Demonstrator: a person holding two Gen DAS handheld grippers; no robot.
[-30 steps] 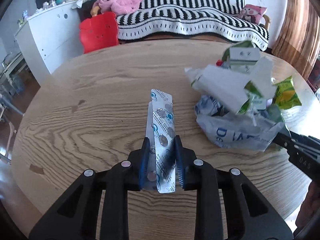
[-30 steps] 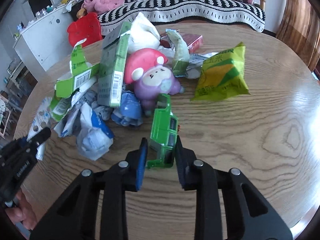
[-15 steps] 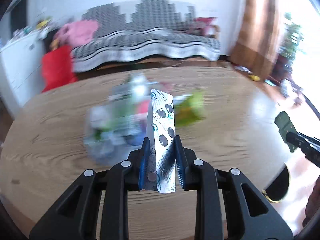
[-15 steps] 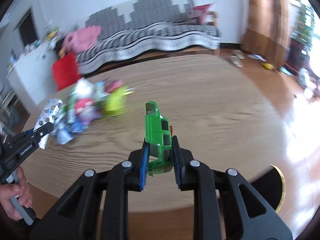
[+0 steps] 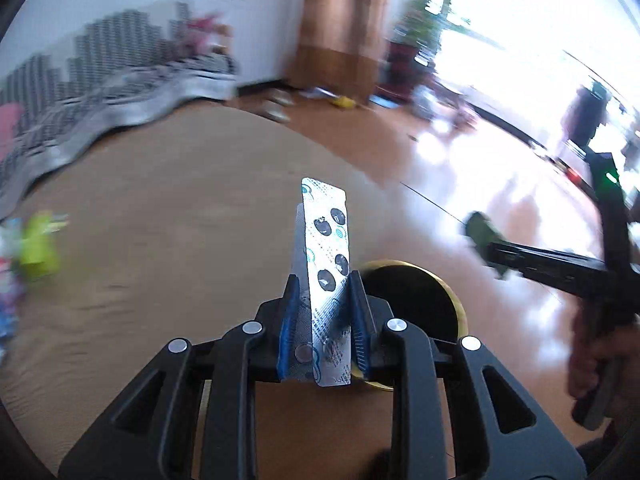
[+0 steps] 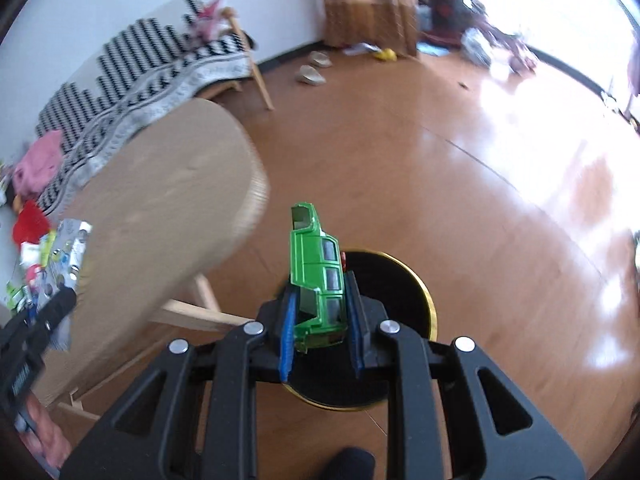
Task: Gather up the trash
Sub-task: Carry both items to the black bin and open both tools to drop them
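My left gripper (image 5: pixel 322 300) is shut on a silver blister pack (image 5: pixel 326 264) that stands up between the blue pads, over the table's right edge. My right gripper (image 6: pixel 320 304) is shut on a green toy car (image 6: pixel 318 276), held above a black bin with a gold rim (image 6: pixel 430 312) on the floor. In the left wrist view that bin (image 5: pixel 416 300) shows just past the blister pack, and the right gripper (image 5: pixel 486 242) with the car comes in from the right. The left gripper with its blister pack (image 6: pixel 66 252) is at the far left of the right wrist view.
The round wooden table (image 6: pixel 160 216) lies to the left, with the trash pile (image 5: pixel 34 244) at its far side. A striped sofa (image 6: pixel 160 60) stands against the wall. Glossy wood floor (image 6: pixel 500 180) spreads around the bin, and slippers (image 6: pixel 314 68) lie near a curtain.
Both grippers swung right, away from the trash pile and past the table's edge, each keeping its object. The black bin on the floor has come under the right gripper.
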